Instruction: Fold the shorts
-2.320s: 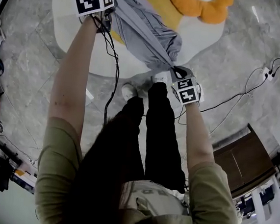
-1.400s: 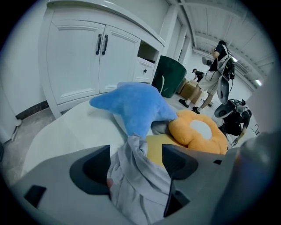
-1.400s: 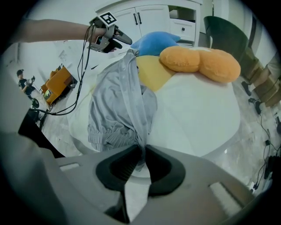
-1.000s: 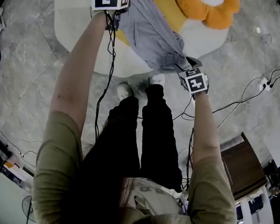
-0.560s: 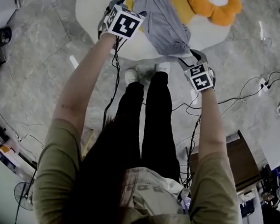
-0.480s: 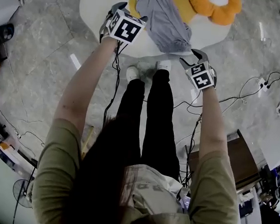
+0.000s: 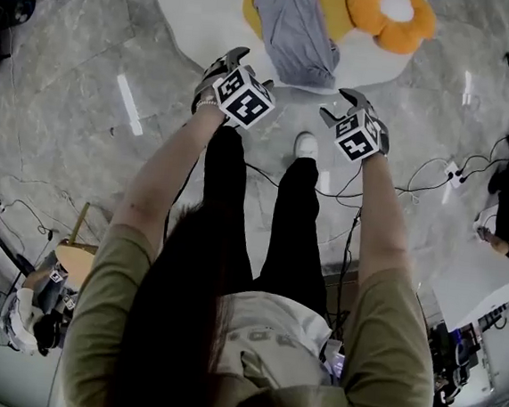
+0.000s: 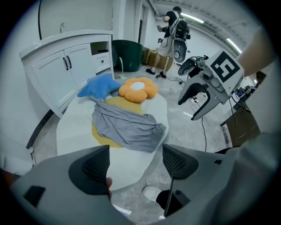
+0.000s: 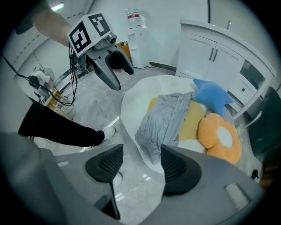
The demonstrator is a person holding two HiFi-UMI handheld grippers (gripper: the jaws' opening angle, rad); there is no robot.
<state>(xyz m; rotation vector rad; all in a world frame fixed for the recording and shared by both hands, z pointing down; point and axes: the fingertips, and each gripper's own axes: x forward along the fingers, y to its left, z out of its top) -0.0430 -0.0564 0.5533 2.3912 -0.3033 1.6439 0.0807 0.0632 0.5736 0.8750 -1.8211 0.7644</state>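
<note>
The grey shorts (image 7: 294,27) lie loosely bunched on the low white table (image 7: 201,14), partly over a yellow cushion. They also show in the left gripper view (image 8: 125,125) and the right gripper view (image 9: 164,121). My left gripper (image 7: 230,62) hangs over the floor just short of the table's near edge, open and empty. My right gripper (image 7: 340,108) is beside it, also open with nothing between its jaws. Each gripper sees the other: the right gripper (image 8: 189,109) and the left gripper (image 9: 123,78) both hang in the air, clear of the cloth.
An orange flower cushion (image 7: 391,14) and a blue cushion (image 8: 100,84) lie on the table behind the shorts. White cabinets (image 8: 66,66) stand beyond. The person's legs and a white shoe (image 7: 306,145) are below the grippers. Cables (image 7: 437,171) trail across the floor at the right.
Both grippers have let go of the shorts and drawn back off the table towards the person. The left swung far across; the shorts now rest on the table.
</note>
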